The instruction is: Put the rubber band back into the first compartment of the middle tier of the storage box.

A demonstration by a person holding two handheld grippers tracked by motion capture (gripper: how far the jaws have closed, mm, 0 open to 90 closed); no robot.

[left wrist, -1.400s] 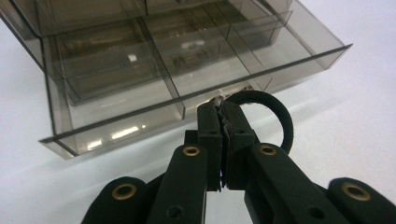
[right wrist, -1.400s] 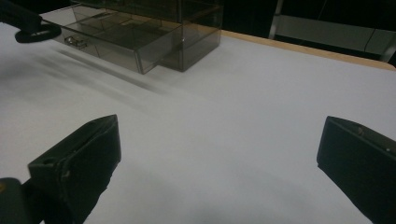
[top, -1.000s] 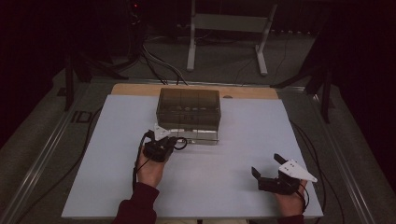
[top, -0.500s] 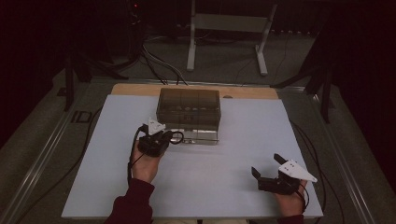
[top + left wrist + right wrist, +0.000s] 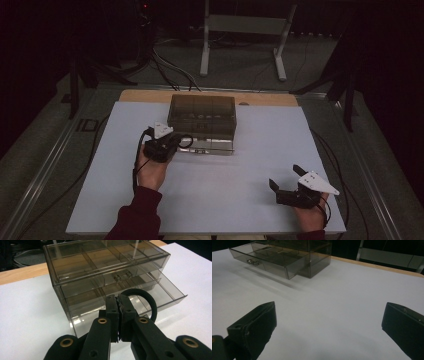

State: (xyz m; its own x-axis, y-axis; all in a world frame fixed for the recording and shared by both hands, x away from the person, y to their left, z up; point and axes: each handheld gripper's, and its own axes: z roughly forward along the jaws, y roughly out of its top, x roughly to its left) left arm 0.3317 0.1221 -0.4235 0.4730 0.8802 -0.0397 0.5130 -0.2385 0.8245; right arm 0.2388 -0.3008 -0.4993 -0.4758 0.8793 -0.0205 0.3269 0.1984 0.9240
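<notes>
The left gripper (image 5: 119, 312) is clamped on a black ring (image 5: 147, 302), probably a hair band, holding it over the pulled-out lower drawer (image 5: 160, 293) of the smoky plastic organiser (image 5: 202, 117), apparently to drop it in; the right gripper (image 5: 286, 182) rests wide open and empty on the white table (image 5: 240, 190).

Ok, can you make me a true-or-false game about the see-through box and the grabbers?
1. The left gripper is pinching a black ring. True.
2. The bottom drawer of the smoky clear box is pushed all the way in. False: it is pulled out.
3. The right gripper holds a ring too. False: its jaws stand wide apart with nothing between them.
4. The box sits on a white board. True.
</notes>
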